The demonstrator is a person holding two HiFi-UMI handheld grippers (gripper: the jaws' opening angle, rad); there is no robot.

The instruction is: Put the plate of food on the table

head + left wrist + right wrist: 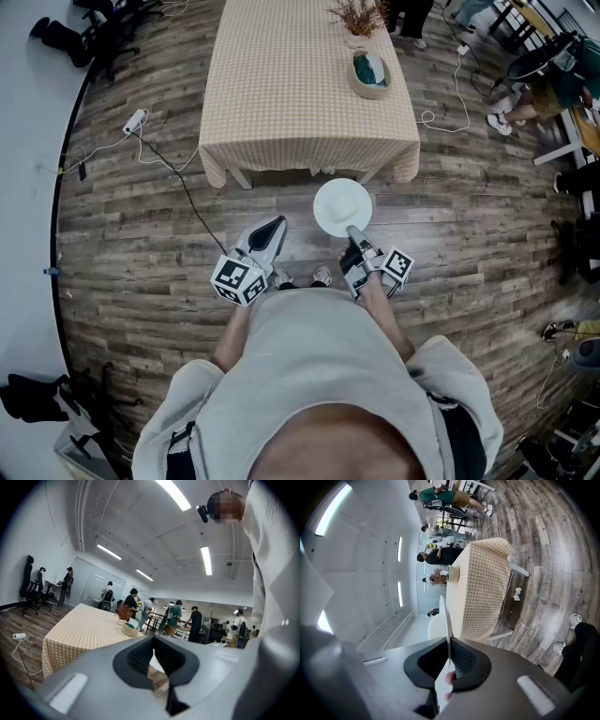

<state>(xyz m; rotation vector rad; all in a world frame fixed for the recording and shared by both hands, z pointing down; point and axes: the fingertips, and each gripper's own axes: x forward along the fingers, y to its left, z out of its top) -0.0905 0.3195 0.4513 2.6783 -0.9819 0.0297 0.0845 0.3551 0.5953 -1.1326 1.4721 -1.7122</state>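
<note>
A white plate (342,208) hangs over the wooden floor just short of the near edge of the table (281,84), which has a beige checked cloth. My right gripper (357,236) is shut on the plate's near rim. In the right gripper view the plate (447,620) shows edge-on between the pads, with my right gripper (449,660) closed on it. A small pinkish thing sits low by the pads; I cannot tell what it is. My left gripper (273,232) is held beside the plate, shut and empty. The left gripper (153,641) points toward the table (79,630).
A bowl (368,75) and a vase of dried plants (358,19) stand at the table's far right. A power strip and cable (136,122) lie on the floor to the left. Chairs and people are at the far right (553,84). My shoes (322,277) are below the plate.
</note>
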